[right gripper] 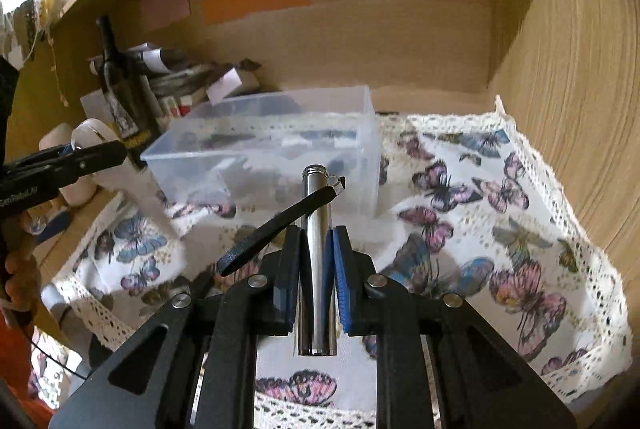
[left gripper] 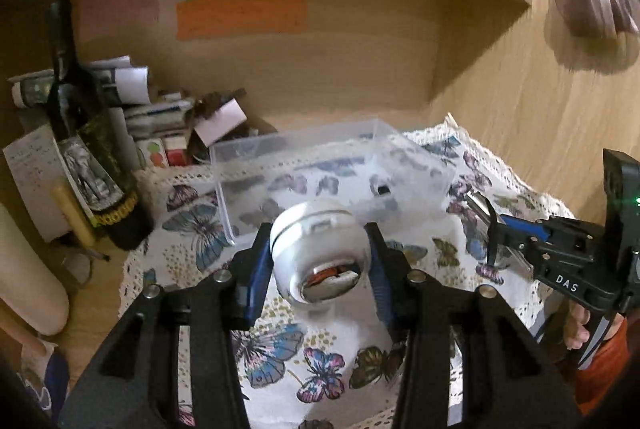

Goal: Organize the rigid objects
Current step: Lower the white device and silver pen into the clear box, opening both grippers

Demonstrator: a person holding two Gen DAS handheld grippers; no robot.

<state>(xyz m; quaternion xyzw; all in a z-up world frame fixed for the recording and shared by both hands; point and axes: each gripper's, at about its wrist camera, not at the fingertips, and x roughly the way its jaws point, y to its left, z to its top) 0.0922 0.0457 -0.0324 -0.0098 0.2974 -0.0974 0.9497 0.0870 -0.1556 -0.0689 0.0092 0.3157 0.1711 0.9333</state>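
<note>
My left gripper [left gripper: 320, 245] is shut on a white round device [left gripper: 318, 249] with a shiny underside, held above the butterfly cloth [left gripper: 280, 349] just in front of the clear plastic box [left gripper: 240, 149]. My right gripper [right gripper: 318, 233] is shut on a silver metal cylinder [right gripper: 318, 229] with a black wrist strap [right gripper: 276, 225], pointing at the clear box [right gripper: 360, 101], which holds several dark items. The right gripper also shows in the left wrist view [left gripper: 496, 229], and the left gripper shows in the right wrist view [right gripper: 108, 153].
A dark wine bottle [left gripper: 88, 133] and a stack of papers and small boxes [left gripper: 160, 117] stand at the back left. Wooden shelf walls close in the back and right side [right gripper: 580, 109]. Coloured sticky notes [left gripper: 240, 13] are on the back wall.
</note>
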